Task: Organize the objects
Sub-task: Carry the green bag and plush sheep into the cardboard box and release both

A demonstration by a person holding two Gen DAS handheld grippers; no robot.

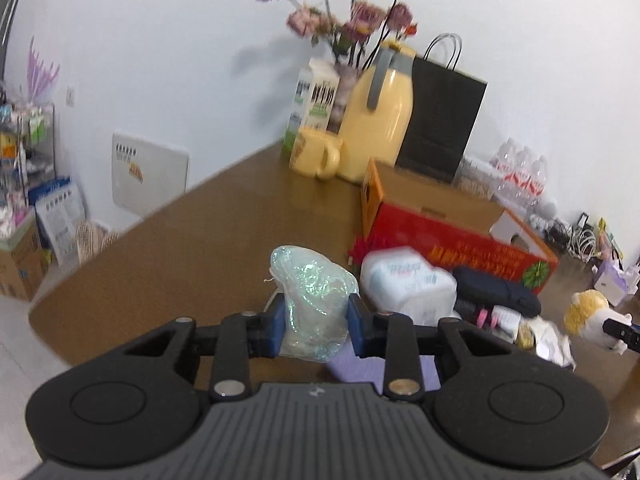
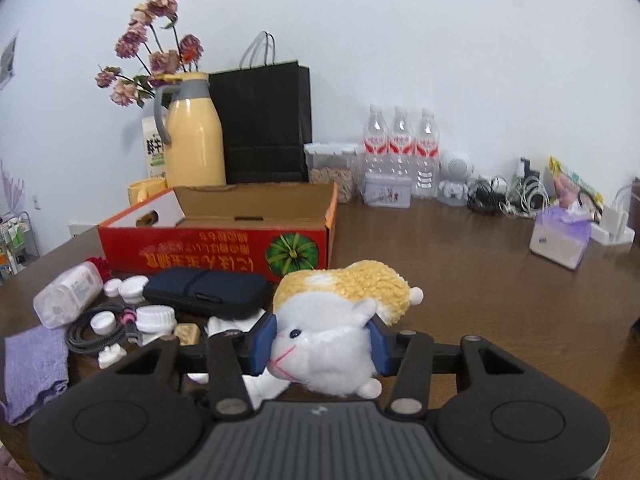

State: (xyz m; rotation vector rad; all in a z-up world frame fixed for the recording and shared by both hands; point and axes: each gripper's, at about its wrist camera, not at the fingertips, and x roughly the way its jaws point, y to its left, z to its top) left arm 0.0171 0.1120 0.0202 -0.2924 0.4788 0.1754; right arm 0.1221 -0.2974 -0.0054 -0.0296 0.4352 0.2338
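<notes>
My left gripper [image 1: 316, 326] is shut on a shiny iridescent plastic pouch [image 1: 314, 300], lifted above the brown table [image 1: 200, 240]. My right gripper [image 2: 322, 344] is shut on a white and yellow plush toy [image 2: 340, 320], held over the table [image 2: 460, 280]; the same toy [image 1: 592, 316] shows at the right edge of the left wrist view. An open red cardboard box [image 2: 216, 240] stands behind a pile of small items: a dark zip case [image 2: 206, 290], a wet-wipes pack [image 2: 68, 294], a coiled cable [image 2: 96, 330], white caps, a purple cloth [image 2: 34, 368].
Along the wall stand a yellow thermos jug [image 2: 192, 136], a black paper bag [image 2: 264, 124], a flower vase, a milk carton [image 1: 312, 104], a yellow mug [image 1: 316, 152], three water bottles [image 2: 400, 148], a food container, a small robot figure, cables and a tissue pack [image 2: 560, 240].
</notes>
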